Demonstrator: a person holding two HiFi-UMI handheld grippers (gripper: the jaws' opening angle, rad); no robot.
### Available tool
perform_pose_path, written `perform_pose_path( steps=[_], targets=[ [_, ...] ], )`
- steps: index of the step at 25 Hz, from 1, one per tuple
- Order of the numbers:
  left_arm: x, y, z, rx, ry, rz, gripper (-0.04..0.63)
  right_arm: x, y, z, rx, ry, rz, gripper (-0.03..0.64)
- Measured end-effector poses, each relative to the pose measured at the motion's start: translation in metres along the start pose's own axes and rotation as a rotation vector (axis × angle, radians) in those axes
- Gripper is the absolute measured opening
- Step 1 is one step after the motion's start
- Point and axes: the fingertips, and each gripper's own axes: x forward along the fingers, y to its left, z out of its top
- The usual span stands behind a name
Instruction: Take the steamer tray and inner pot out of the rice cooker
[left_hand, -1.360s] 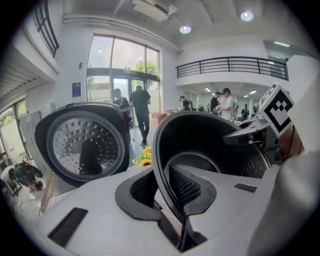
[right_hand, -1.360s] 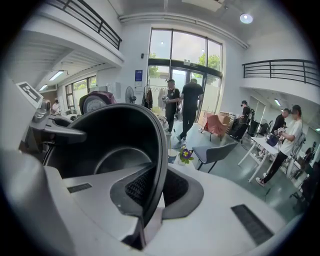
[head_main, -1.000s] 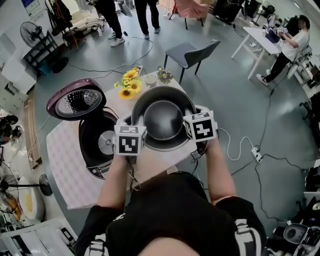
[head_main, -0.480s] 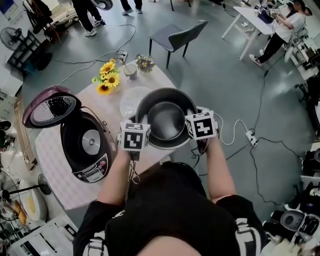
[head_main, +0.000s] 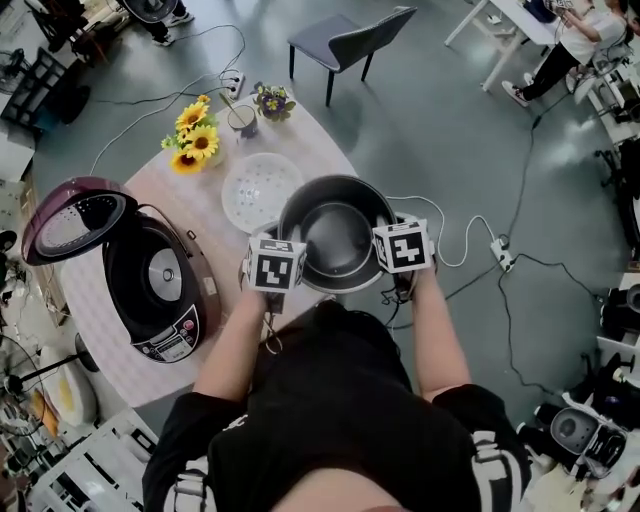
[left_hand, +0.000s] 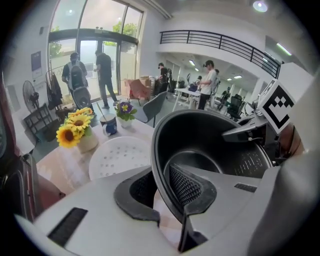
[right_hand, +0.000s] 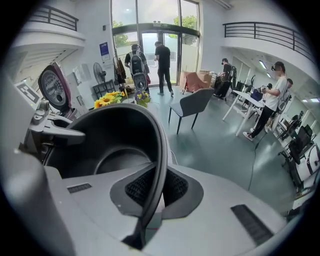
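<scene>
Dark, glossy inner pot (head_main: 336, 243), round and deep.

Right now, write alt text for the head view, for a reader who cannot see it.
From above, a person grips a dark inner pot by its rim, left gripper and right gripper on opposite sides, at a round table. A white steamer tray lies on the table beside an open rice cooker and sunflowers.
</scene>
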Motion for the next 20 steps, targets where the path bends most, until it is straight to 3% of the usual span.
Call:
perform_pose_path(
  steps=[10, 15, 20],
  targets=[
    [0.042, 0.001, -0.021, -0.009, 0.025, 0.000, 0.066, 0.042, -0.009, -0.027, 0.013, 0.040, 0.024, 0.009],
    [0.051, 0.003, -0.033, -0.045, 0.078, 0.000, 0.066, 0.060, -0.007, -0.030, 0.006, 0.045, 0.050, 0.009],
    [0.057, 0.003, -0.040, -0.044, 0.053, 0.001, 0.071, 0.067, -0.007, -0.041, -0.008, 0.043, 0.040, 0.011]
  ],
)
